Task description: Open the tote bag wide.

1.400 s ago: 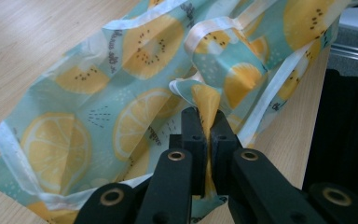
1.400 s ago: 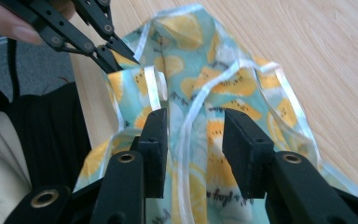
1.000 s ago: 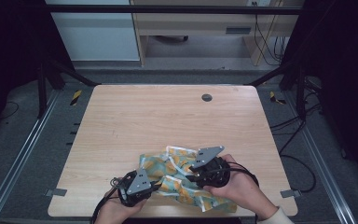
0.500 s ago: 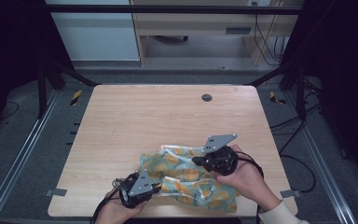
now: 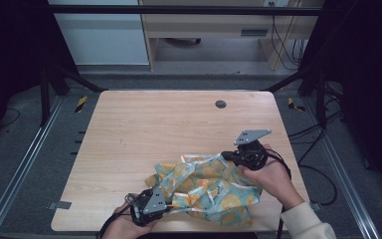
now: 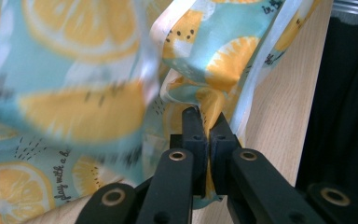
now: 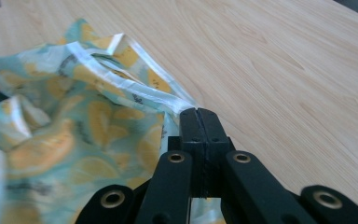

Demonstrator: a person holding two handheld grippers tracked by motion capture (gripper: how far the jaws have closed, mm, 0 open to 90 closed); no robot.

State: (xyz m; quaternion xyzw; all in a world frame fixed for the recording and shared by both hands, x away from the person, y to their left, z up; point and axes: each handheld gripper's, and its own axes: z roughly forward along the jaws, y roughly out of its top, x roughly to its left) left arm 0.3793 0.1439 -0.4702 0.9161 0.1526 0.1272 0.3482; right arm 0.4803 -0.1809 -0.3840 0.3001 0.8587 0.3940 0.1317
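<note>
left gripper [image 5: 165,203]: pinches lemon-print cloth [image 5: 206,186] near table [image 5: 144,134] front edge | right gripper [image 5: 225,156]: pinches its white hem, toward right edge | cloth stretches slantwise between them

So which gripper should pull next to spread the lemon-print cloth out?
Probably the right gripper. Its jaws are shut on the cloth at the white-trimmed edge, with bare table beyond it. The left gripper, shut on another part, sits at the near edge and can anchor.

Both grippers are black, the left gripper [image 5: 166,203] and right gripper [image 5: 225,155] each topped by a grey three-cornered plate (brass-ringed pivots show close up). A cream sleeve [image 5: 306,223] covers the right wrist.
</note>
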